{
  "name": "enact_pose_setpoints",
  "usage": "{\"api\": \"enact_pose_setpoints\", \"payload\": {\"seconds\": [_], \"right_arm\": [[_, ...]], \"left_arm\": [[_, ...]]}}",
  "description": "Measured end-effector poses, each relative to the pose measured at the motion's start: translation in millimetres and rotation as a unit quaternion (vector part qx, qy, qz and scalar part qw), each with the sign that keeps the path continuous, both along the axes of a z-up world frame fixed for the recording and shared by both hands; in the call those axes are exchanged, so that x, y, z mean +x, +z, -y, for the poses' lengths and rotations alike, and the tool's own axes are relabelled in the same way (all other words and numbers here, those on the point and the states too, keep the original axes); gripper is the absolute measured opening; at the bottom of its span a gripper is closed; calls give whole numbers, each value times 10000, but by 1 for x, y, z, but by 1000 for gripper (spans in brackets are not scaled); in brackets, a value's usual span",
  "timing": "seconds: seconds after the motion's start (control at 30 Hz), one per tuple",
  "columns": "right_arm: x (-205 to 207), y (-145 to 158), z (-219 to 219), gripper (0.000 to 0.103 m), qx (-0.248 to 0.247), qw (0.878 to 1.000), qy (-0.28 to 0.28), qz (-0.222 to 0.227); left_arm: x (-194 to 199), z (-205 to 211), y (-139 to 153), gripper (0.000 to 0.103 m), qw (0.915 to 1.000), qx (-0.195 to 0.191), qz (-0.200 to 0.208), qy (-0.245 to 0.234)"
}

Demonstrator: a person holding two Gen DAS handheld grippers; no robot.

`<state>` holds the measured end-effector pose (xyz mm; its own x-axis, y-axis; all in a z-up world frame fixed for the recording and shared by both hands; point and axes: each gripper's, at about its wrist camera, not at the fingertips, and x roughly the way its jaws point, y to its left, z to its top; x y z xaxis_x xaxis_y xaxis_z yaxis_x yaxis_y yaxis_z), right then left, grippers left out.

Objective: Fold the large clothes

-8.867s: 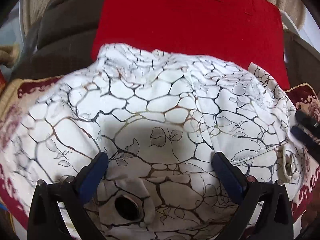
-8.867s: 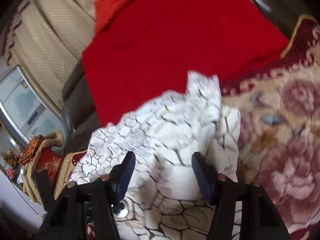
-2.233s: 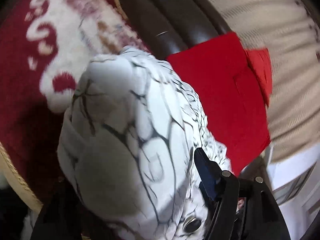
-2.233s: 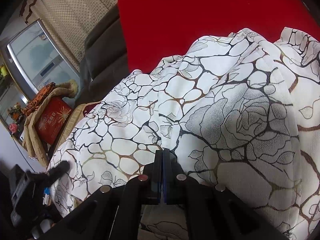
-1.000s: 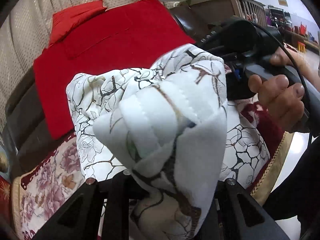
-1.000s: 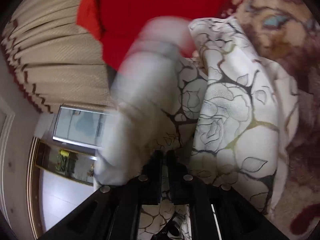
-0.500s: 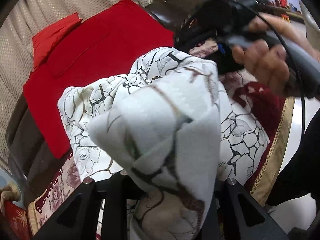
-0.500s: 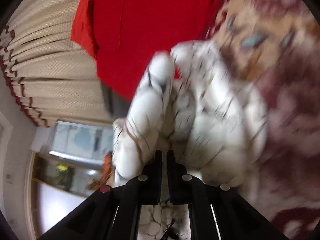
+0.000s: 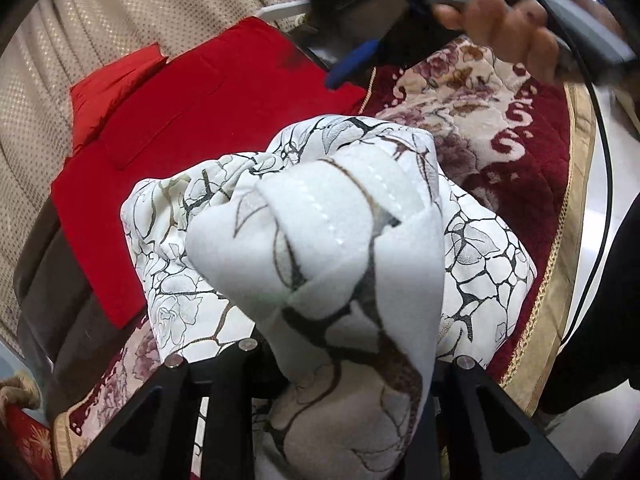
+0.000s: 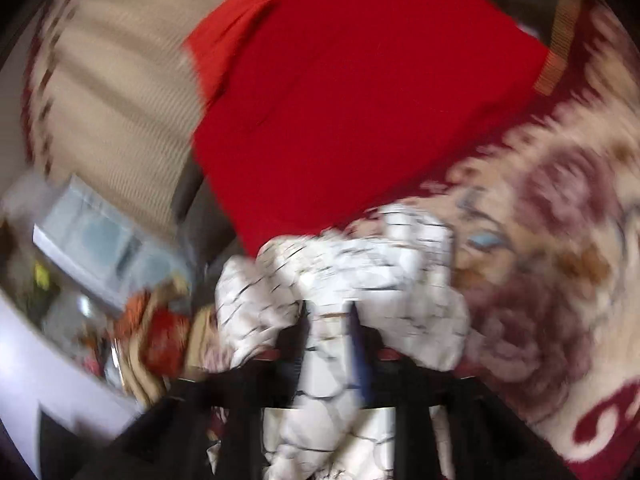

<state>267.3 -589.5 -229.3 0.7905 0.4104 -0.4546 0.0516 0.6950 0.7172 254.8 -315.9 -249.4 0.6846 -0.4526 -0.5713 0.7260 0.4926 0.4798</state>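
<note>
The white garment (image 9: 320,240) with a black crackle and rose print is bunched up in front of my left gripper (image 9: 344,360). That gripper is shut on a thick fold, and the cloth hides its fingertips. The rest of the garment lies heaped on the floral cover. A hand (image 9: 500,28) holds my right gripper above and behind the heap; one of its blue pads (image 9: 352,62) hangs clear of the cloth. In the blurred right wrist view, the right gripper (image 10: 328,320) has its jaws opening. The garment (image 10: 360,280) shows between and beyond them without being pinched.
A red cloth (image 9: 208,120) is spread over the dark brown sofa (image 9: 52,280) behind the heap. The floral red and cream cover (image 9: 500,128) runs right to a gold trimmed edge. Beige curtains (image 9: 120,20) hang behind. Furniture with small items (image 10: 100,240) stands at the left.
The right gripper's jaws, shut a moment ago, have parted, and it has lifted up away from the garment. The left gripper keeps its hold on the bunch and has rolled a little.
</note>
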Motion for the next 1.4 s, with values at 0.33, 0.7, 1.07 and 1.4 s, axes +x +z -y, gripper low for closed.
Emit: {"api": "enact_pose_setpoints", "payload": {"seconds": [0.33, 0.7, 1.07, 1.4], "right_arm": [[129, 21, -107, 93, -754, 9739, 2110, -376], [147, 25, -123, 6, -2193, 9548, 1847, -779], [106, -87, 37, 1, -847, 9900, 211, -1104], [76, 55, -38, 6, -1655, 9770, 1344, 104]], "left_arm": [[-2, -1, -4, 25, 9997, -154, 170, -15], [-10, 12, 20, 25, 9985, -382, 183, -344], [-11, 50, -11, 38, 9972, -210, -156, -703], [-17, 45, 6, 60, 9940, -479, -590, -784]]}}
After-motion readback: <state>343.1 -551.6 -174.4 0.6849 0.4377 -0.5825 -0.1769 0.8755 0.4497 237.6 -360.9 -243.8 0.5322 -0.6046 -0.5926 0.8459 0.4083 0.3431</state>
